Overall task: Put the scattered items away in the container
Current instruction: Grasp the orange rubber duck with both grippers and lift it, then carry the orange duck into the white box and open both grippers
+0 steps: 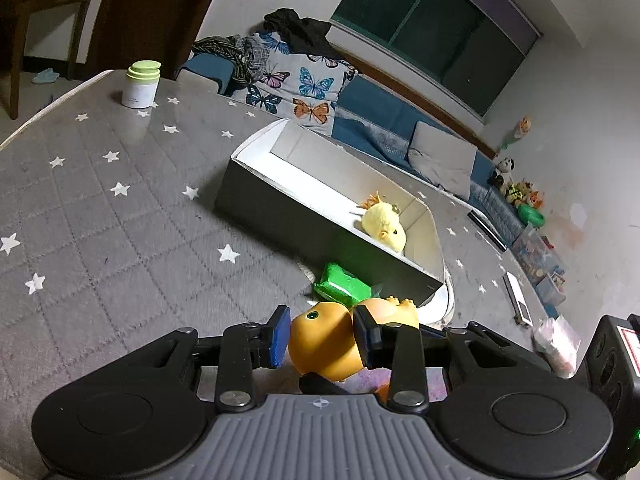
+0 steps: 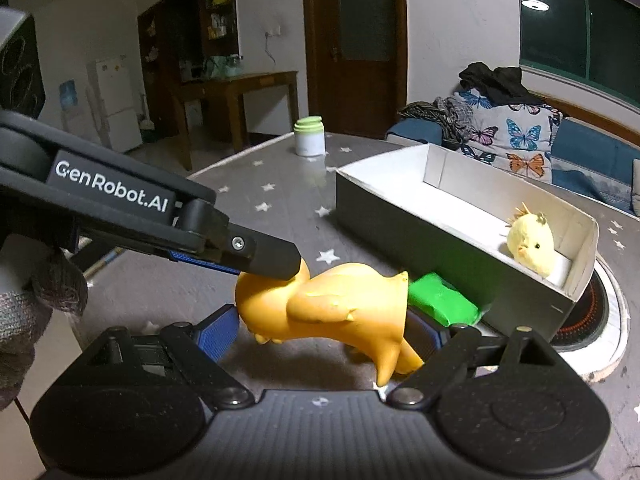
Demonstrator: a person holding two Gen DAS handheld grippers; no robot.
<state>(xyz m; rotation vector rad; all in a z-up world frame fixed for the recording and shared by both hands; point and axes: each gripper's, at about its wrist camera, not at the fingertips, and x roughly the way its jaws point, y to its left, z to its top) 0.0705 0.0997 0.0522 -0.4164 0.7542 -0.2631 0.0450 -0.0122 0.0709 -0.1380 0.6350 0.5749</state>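
Left gripper (image 1: 322, 336) pinching head of orange rubber dinosaur toy (image 2: 332, 308) on grey star-patterned mat (image 1: 120, 208), right gripper (image 2: 324, 330) spread around its body, long white cardboard box (image 2: 460, 208) just beyond, yellow plush chick (image 2: 530, 246) inside, green packet (image 2: 442, 300) against box wall.

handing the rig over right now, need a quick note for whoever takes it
Left hand-held gripper: shut on the orange toy's head.
Right hand-held gripper: open, fingers on either side of the same toy's body, not clamped.
Container: white box on the star-pattern table; the yellow plush chick is already inside.
Left to do: put the orange toy in the box, then the green packet lying against the box's outer wall.
The green-lidded jar stands at the table's far edge.
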